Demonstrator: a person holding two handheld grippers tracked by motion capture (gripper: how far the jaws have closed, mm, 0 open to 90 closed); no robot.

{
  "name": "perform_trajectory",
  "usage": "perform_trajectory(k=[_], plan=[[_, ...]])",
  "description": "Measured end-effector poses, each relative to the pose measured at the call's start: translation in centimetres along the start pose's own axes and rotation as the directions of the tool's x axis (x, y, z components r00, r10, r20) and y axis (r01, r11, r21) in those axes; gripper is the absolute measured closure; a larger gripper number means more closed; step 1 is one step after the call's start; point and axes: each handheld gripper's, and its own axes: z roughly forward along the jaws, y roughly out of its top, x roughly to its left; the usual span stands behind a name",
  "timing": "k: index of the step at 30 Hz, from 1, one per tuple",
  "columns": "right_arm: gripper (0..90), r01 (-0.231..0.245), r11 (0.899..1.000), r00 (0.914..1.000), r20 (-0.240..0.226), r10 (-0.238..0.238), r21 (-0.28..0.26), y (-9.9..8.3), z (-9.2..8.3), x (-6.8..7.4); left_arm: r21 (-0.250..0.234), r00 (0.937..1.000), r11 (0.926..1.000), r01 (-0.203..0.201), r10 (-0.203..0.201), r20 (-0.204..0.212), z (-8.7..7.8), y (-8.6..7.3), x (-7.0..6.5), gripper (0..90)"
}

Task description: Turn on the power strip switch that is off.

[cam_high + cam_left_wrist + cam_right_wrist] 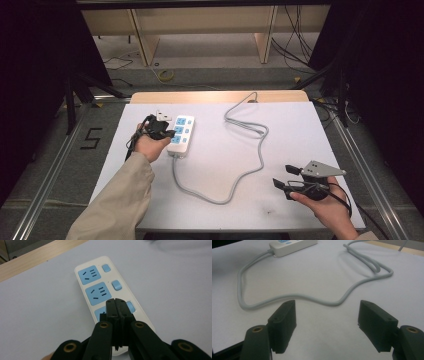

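A white power strip (183,133) with blue sockets and blue switches lies at the back left of the white table (300,130). Its grey cable (220,200) loops toward the front, curves back up the middle and runs off the far edge. My left gripper (170,132) is shut with nothing held. Its tips (117,303) hang over the near end of the power strip (98,285), between the third socket and its switch; I cannot tell if they touch. My right gripper (283,176) is open above bare table at the front right. The gripper (327,315) faces the cable (324,301) and the strip (292,245).
A wooden strip (220,96) edges the table's far side. Metal frame rails (50,165) run along both sides. Beyond the table stand wooden furniture legs (145,45) and loose floor cables (295,50). A "5" mark (91,138) is on the floor at left.
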Motion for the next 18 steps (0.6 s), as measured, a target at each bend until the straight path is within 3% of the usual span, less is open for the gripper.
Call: perform_trajectory(k=[18], plan=[[30.6, -0.005, 1.0, 0.9999, 0.012, 0.005, 0.007, -0.1, -0.14, -0.27, 0.012, 1.0, 0.9999, 0.009, -0.009, 0.004, 0.82, 0.51, 0.06, 89.7]])
